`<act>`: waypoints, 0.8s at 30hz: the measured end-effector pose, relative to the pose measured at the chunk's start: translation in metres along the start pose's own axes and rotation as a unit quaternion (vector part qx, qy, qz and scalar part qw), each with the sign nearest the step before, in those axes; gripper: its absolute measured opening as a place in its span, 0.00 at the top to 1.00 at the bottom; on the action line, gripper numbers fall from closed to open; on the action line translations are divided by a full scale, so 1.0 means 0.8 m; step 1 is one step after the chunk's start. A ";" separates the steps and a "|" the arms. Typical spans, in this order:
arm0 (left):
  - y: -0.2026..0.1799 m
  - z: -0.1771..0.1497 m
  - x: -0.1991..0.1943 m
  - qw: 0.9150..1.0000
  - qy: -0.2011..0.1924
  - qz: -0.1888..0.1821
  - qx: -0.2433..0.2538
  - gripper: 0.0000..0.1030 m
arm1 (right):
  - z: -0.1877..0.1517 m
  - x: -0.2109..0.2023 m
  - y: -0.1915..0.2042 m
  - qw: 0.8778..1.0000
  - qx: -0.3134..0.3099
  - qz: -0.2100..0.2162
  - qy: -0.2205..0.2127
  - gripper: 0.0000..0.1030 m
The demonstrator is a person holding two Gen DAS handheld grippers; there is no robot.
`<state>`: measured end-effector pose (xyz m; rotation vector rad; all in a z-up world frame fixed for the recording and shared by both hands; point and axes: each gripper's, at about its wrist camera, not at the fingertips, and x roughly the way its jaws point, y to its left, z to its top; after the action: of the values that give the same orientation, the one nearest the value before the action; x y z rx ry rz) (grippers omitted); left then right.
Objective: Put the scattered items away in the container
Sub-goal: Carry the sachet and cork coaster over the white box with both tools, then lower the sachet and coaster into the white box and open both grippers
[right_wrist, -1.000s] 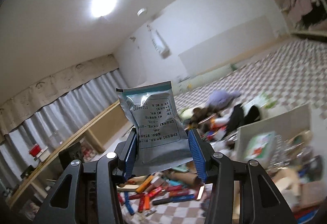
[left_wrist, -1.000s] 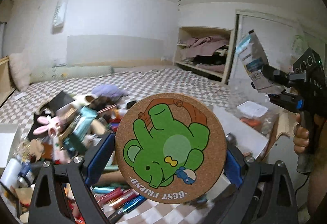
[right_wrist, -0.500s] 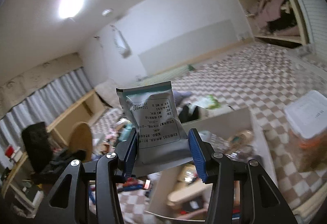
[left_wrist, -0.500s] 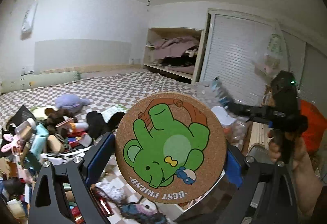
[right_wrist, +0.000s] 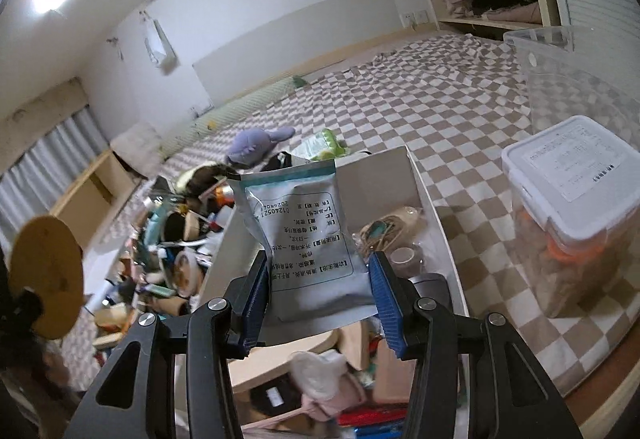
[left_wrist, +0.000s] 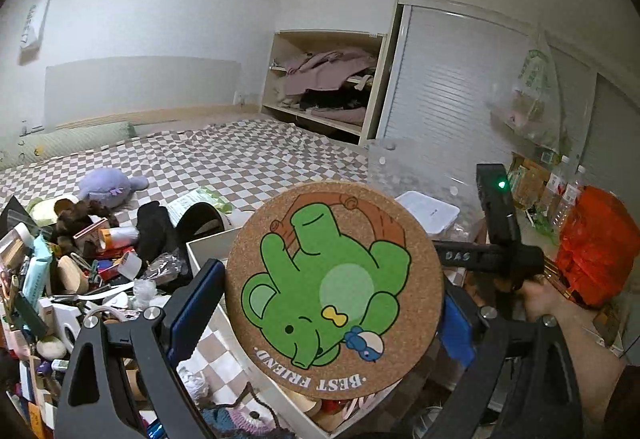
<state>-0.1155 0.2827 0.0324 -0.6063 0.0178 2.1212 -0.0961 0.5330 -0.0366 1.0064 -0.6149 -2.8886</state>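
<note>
**Both grippers carry their loads over the white box**

Since a second ago both views have swung off the clutter pile toward the white container; the right gripper has also tipped downward, so the ceiling light that filled its picture now sits only in the top left corner and the box's inside shows below the jaws.

The left gripper is clamped on a round cork coaster printed with a green bear and the words "BEST FRIEND", read upside down. Its blue pads press on the coaster's left and right edges, and the disc stands upright, face to the camera. Below it lies the near left corner of the container, with a knitted item and other small things inside.

The right gripper is closed part-way on a silver foil sachet with a teal top band and printed text. The pads pinch its lower half and the sachet stands upright above the box's open interior, where a paper cup and a coil of cord lie.

Left of the container the heap of scattered items covers the checked bedcover, with a purple plush toy behind it. To the right stands a clear lidded tub. A hand grips the right tool's handle.
</note>
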 end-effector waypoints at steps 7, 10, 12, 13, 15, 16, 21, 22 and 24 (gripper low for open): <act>-0.004 -0.002 0.023 1.000 0.016 -0.001 -0.004 0.07 | 0.011 0.036 -0.003 0.999 -0.007 -0.020 0.030 0.52; -0.002 -0.004 0.032 1.000 0.022 0.000 -0.011 0.07 | 0.031 0.056 0.002 0.998 -0.013 -0.031 0.046 0.52; 0.000 -0.006 0.037 1.000 0.026 0.000 -0.016 0.07 | 0.044 0.072 0.005 0.997 -0.016 -0.040 0.060 0.52; 0.001 -0.006 0.040 0.999 0.028 0.000 -0.018 0.07 | 0.048 0.080 0.005 0.996 -0.018 -0.049 0.067 0.52; 0.003 -0.006 0.045 0.999 0.031 0.001 -0.022 0.07 | 0.056 0.096 0.006 0.994 -0.025 -0.067 0.082 0.52; 0.004 -0.006 0.047 0.999 0.033 0.001 -0.023 0.07 | 0.059 0.105 0.006 0.992 -0.032 -0.078 0.090 0.52; 0.007 -0.005 0.060 0.999 0.040 0.002 -0.026 0.07 | 0.063 0.142 -0.013 0.986 -0.015 -0.105 0.132 0.52; 0.007 -0.005 0.063 0.999 0.041 0.002 -0.027 0.07 | 0.062 0.148 -0.018 0.984 -0.009 -0.105 0.140 0.52; 0.006 -0.007 0.068 0.999 0.046 0.002 -0.027 0.07 | 0.059 0.158 -0.028 0.982 0.004 -0.105 0.155 0.52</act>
<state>-0.1431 0.3205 0.0034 -0.7365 0.0129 2.1028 -0.2224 0.5519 -0.0858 1.5698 -0.5270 -2.8037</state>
